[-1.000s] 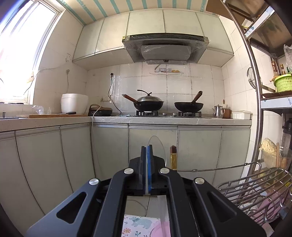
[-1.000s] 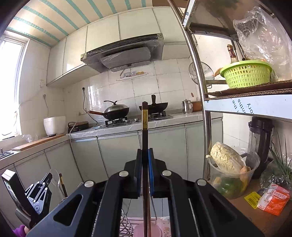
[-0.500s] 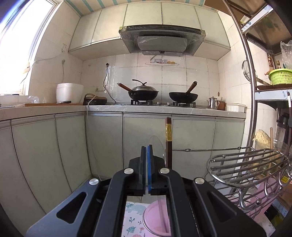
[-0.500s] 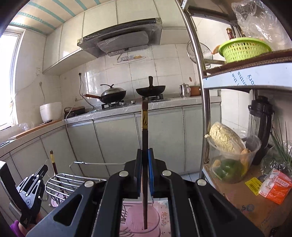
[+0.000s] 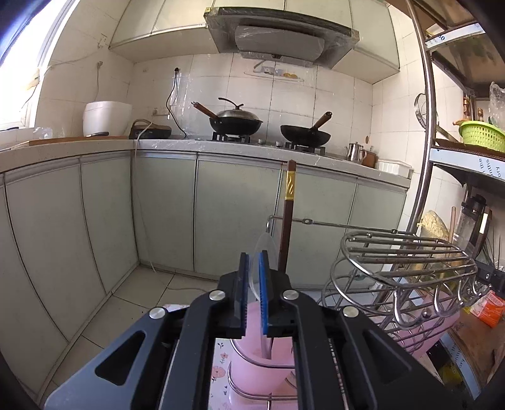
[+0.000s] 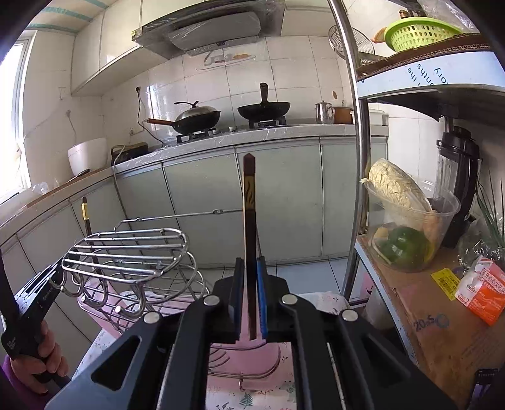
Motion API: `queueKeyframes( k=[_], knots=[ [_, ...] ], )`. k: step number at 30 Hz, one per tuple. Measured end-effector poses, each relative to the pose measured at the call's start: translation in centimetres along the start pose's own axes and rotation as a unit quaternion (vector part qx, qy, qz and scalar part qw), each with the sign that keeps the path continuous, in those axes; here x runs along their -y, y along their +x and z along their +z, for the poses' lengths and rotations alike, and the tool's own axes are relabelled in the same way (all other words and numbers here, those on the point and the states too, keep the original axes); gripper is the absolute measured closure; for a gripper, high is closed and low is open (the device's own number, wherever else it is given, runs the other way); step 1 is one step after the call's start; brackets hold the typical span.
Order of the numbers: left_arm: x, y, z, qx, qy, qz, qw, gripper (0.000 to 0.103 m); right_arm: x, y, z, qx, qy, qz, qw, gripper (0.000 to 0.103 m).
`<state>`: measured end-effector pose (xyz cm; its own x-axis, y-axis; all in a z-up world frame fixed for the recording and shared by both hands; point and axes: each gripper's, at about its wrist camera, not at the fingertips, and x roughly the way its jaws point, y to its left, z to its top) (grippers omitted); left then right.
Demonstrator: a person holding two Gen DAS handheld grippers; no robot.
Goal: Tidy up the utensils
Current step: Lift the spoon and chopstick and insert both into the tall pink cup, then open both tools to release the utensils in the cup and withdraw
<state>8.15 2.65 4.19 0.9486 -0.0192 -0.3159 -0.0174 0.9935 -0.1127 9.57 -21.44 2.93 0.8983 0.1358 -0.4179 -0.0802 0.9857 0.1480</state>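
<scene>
beside wire rack (image 6: 126, 249), dark slender chopstick (image 6: 251, 252)

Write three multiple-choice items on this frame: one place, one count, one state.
1. Where is the green basket? A on a rack shelf; B on the floor; C in a sink.
2. How many pans sit on the stove? A one; B two; C four.
3. The right hand-held gripper is: A open, empty; B shut on a chopstick; C shut on a fork.
Key: A, it stands on the shelf upper right; B, one lidded, one open; B, pads clamp the dark stick.
</scene>
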Motion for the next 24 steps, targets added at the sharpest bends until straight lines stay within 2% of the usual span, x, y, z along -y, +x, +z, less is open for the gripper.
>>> queueKeyframes(
  k=[2,3,5,7,13,24],
  knots=[
    [-0.1,-0.3,0.1,-0.009,-0.007,-0.001,0.9999,0.082,-0.3,0.0,-0.1,-0.007,-0.006,0.001,1.000,0.080],
    [0.0,-0.6,0.0,-0.011,-0.010,-0.001,0.9999,0.076,-0.5,-0.1,-0.3,-0.008,-0.008,0.001,1.000,0.078],
    [0.1,-1.2,0.0,-0.013,-0.009,-0.001,0.9999,0.072,-0.8,-0.3,-0.7,-0.012,-0.015,0.002,1.000,0.068],
    [0.4,-1.7,0.1,-0.015,-0.004,0.000,0.9999,0.067,-1.2,-0.5,-1.2,-0.017,-0.023,0.002,1.000,0.064],
    [1.2,-3.1,-0.1,-0.027,0.003,0.001,0.9996,0.059,-1.6,-1.1,-2.5,-0.034,-0.030,0.003,0.999,0.063],
    [1.8,-5.2,-1.8,-0.065,0.004,0.000,0.9979,0.057,-3.0,-2.7,-6.3,-0.075,-0.036,0.015,0.996,0.063]
  ],
)
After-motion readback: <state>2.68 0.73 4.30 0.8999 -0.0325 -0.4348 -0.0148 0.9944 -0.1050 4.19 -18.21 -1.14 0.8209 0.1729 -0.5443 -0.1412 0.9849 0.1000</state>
